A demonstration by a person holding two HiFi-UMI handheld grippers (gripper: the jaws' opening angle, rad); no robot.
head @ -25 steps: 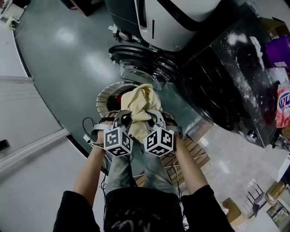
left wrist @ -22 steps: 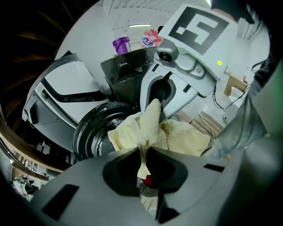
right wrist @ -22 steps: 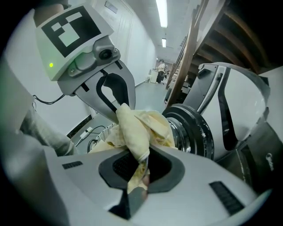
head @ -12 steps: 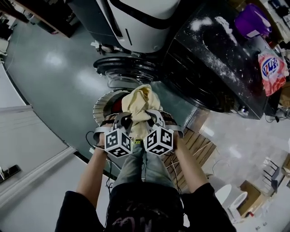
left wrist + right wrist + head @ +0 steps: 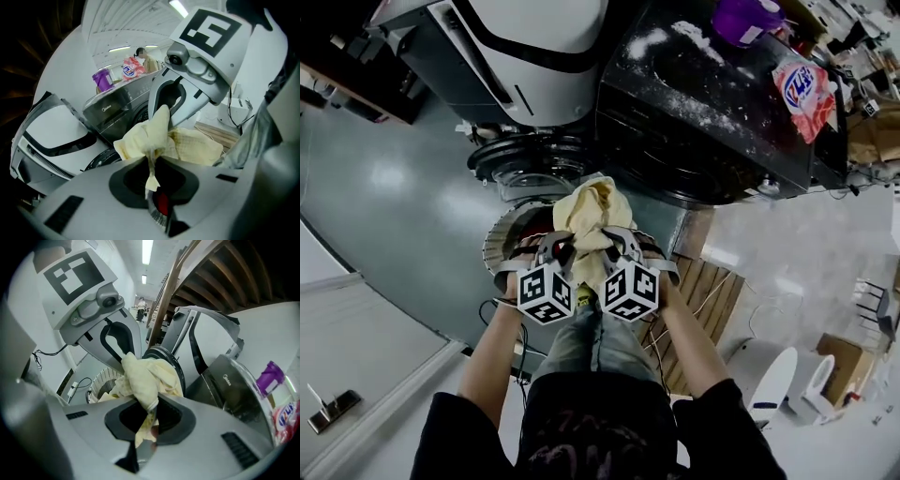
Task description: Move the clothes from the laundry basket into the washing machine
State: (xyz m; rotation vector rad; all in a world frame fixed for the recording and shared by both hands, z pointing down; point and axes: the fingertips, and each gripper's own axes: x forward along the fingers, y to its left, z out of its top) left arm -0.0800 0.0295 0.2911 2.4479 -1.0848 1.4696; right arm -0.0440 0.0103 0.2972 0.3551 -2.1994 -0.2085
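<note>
Pale yellow cloth (image 5: 589, 217) hangs bunched between both tools, above the rim of the white laundry basket (image 5: 499, 236) and near the front of the dark washing machine (image 5: 703, 112). The left hand-held gripper (image 5: 562, 251) is clamped on one fold of the cloth. The right hand-held gripper (image 5: 613, 247) is clamped on another fold just beside it, and the two tools sit side by side, almost touching.

The round door (image 5: 532, 157) stands swung out to the left of the machine front, between the basket and a white unit with a black band (image 5: 534, 47). Open grey floor (image 5: 394, 187) lies to the left of the basket. To the right, a wooden slatted pallet (image 5: 698, 295) with loose cables across it borders the standing area.

On the washing machine's top, well apart from the cloth, stand a purple bottle (image 5: 745, 17) and a red-and-white bag (image 5: 802, 89). White dust marks the top panel.
</note>
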